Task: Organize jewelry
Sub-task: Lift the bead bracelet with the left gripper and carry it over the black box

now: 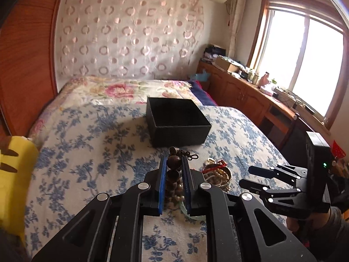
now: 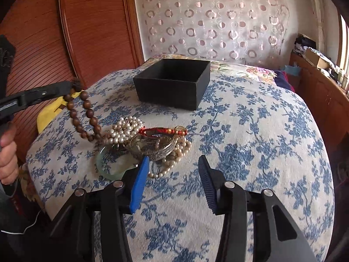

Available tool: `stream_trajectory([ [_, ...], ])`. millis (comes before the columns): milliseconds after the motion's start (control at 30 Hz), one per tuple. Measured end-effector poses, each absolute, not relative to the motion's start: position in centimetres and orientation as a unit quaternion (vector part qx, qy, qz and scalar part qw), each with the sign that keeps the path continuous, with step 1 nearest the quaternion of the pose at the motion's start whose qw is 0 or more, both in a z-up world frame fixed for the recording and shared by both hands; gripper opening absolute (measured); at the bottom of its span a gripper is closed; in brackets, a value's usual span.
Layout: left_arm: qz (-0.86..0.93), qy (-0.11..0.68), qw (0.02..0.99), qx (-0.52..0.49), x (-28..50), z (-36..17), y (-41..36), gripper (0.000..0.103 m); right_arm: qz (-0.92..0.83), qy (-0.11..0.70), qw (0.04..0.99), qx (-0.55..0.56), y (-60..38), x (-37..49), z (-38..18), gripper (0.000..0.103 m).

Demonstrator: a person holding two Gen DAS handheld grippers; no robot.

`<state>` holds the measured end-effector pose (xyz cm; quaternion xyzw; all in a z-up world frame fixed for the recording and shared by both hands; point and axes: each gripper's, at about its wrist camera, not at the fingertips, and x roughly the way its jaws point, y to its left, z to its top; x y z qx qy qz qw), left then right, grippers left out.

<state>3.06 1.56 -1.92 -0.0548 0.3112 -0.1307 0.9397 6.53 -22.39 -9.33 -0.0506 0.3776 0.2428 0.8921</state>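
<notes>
Two claws: left claw (image 1: 174,166) pinches wooden beads (image 2: 84,118) (right claw (image 2: 174,166) agape).

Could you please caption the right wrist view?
Left gripper lifts brown wooden bead bracelet toward open black box.

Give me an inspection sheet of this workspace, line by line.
Surface: bed with blue floral cover.
Job's things: open black box; wooden bead string lifted at one end; pearls, red cord bracelet, silver bangle and jade bangle piled together.
Clutter: yellow item at bed edge.
Grippers: left claw shut on the beads; right claw open, empty.
Cables: nothing seen.
Surroundings: patterned curtain, window, wooden cabinets.
</notes>
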Motion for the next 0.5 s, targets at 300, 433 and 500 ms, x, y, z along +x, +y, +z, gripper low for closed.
stream_trajectory([
  [300,-0.117,0.307,0.943,-0.052,2.7,-1.8,2.4,0.012,0.253,0.383,0.883,-0.100,-20.2,10.0,-9.5,0.049],
  [433,-0.118,0.312,0.941,-0.054,2.7,-2.2,2.3,0.012,0.254,0.392,0.874,-0.130,-19.1,11.3,-10.0,0.049],
  [500,-0.117,0.313,0.941,-0.052,2.8,-2.2,2.1,0.012,0.256,0.394,0.871,-0.143,-18.7,11.7,-10.2,0.049],
])
